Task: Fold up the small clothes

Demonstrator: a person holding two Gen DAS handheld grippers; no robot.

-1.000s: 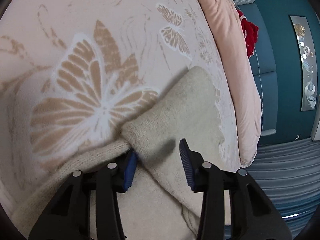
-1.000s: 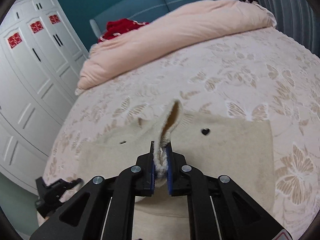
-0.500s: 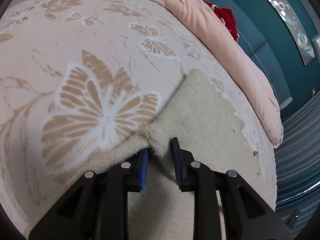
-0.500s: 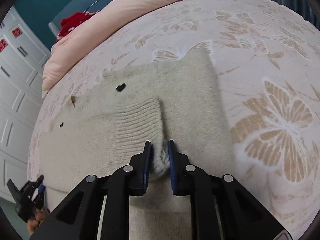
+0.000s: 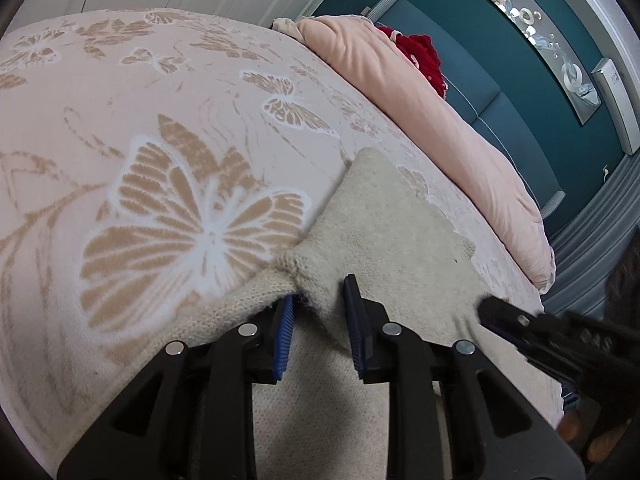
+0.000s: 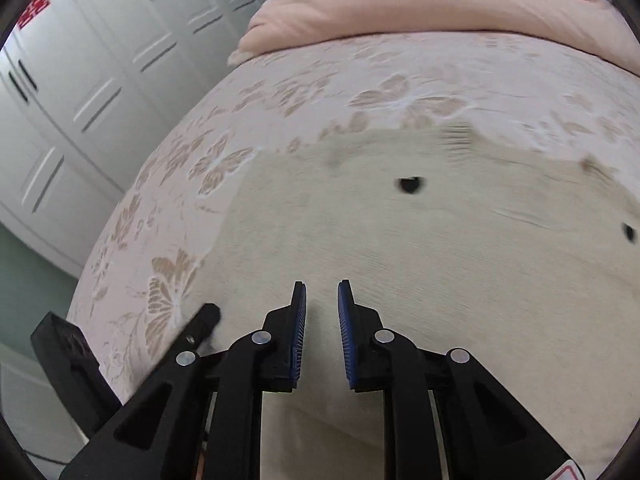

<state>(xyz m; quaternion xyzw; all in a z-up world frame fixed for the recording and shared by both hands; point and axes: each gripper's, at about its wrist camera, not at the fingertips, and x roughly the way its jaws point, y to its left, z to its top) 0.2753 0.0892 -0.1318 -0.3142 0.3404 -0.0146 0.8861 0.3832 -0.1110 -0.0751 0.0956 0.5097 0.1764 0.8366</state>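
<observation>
Bed (image 5: 120, 92) with a pink butterfly-print cover fills most of both views. A folded peach duvet (image 5: 420, 116) lies along the headboard end, with a red item (image 5: 420, 52) just behind it (too far off to identify). White wardrobe doors (image 6: 92, 80) stand beside the bed.

Cream knit sweater (image 6: 420, 260) lies spread flat on the bed cover; small dark heart marks dot its surface.

Left gripper (image 5: 320, 312): jaws parted, with a bunched fold of the sweater's edge (image 5: 304, 276) standing between the blue pads; the pads do not press it, so it is released, not clenched.

Right gripper (image 6: 322, 300): jaws apart, nothing between them, hovering just over the sweater's flat middle. Its tip shows at the right edge of the left wrist view.
</observation>
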